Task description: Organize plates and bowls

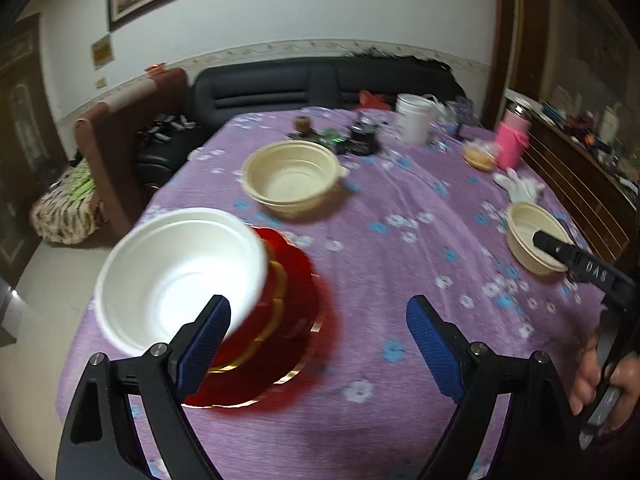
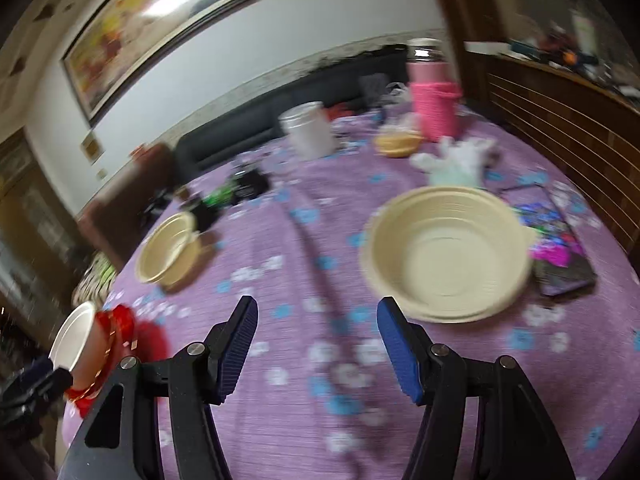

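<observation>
Left gripper [image 1: 318, 344] open, empty; white bowl [image 1: 180, 276] on red plates [image 1: 288, 320] beside its left finger. Right gripper [image 2: 318, 344] open, empty; cream bowl [image 2: 448, 252] just ahead-right.

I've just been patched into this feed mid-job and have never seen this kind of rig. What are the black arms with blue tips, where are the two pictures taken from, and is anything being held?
There is no robot. A person carries a hand-held gripper in each hand, each with a fisheye camera looking along its two blue-padded fingers.

The left wrist view shows the left hand-held gripper, jaws open and nothing between them. Just beyond it a white bowl sits tilted on red plates. At the right edge of that view the person's hand holds the other tool.

The right wrist view shows the right hand-held gripper, also open and empty, near a cream bowl.

A second cream bowl, a white tub and a pink bottle stand on the purple flowered tablecloth.
</observation>
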### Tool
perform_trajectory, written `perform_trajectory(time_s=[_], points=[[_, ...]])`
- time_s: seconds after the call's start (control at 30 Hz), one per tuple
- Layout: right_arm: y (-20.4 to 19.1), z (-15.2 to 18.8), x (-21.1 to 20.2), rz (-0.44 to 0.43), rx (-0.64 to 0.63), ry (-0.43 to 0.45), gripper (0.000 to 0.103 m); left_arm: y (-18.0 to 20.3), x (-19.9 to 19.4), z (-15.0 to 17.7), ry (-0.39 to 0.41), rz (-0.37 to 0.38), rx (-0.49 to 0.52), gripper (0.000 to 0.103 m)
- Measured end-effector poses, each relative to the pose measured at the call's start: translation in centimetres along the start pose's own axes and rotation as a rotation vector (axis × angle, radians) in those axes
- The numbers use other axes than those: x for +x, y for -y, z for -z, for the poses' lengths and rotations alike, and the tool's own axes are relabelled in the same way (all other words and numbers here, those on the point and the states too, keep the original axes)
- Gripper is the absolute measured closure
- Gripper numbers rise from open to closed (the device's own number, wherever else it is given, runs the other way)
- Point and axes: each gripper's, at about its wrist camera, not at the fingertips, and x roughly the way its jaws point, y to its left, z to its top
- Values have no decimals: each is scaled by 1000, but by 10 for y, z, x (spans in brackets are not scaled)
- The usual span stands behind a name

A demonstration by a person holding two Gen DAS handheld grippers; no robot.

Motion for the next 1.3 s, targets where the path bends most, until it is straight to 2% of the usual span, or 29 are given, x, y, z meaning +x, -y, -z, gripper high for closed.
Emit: perform_trajectory(time_s=[0.2, 0.4, 0.57, 0.7, 0.73, 0.77, 0.8, 0.83, 0.9, 0.97, 1.07, 1.3], points=[[49, -4, -10, 84, 75, 18, 37, 21, 6, 3, -10, -4, 54, 14], [93, -10, -1, 161, 191, -11, 37, 34, 11, 9, 4, -69, 110, 14], [121, -18, 27, 145, 330, -80, 37, 42, 15, 11, 15, -122, 156, 14], [121, -22, 50, 143, 336, -112, 37, 41, 18, 12, 12, -142, 165, 14], [119, -23, 55, 141, 329, -119, 39, 40, 19, 12, 7, -142, 162, 14], [114, -22, 61, 145, 312, -127, 47, 40, 20, 12, 3, -142, 159, 14], [110, -22, 63, 155, 291, -122, 61, 38, 22, 12, -3, -143, 156, 14], [106, -22, 65, 155, 272, -124, 68, 38, 23, 12, -6, -143, 155, 14], [97, -20, 73, 100, 246, -148, 85, 38, 27, 12, -17, -144, 151, 14], [89, -20, 78, 75, 210, -155, 88, 38, 31, 13, -25, -145, 149, 14], [71, -18, 80, 22, 138, -165, 89, 41, 36, 14, -38, -143, 155, 14], [25, 0, 89, -218, -38, -280, 89, 48, 49, 15, -74, -127, 161, 14]])
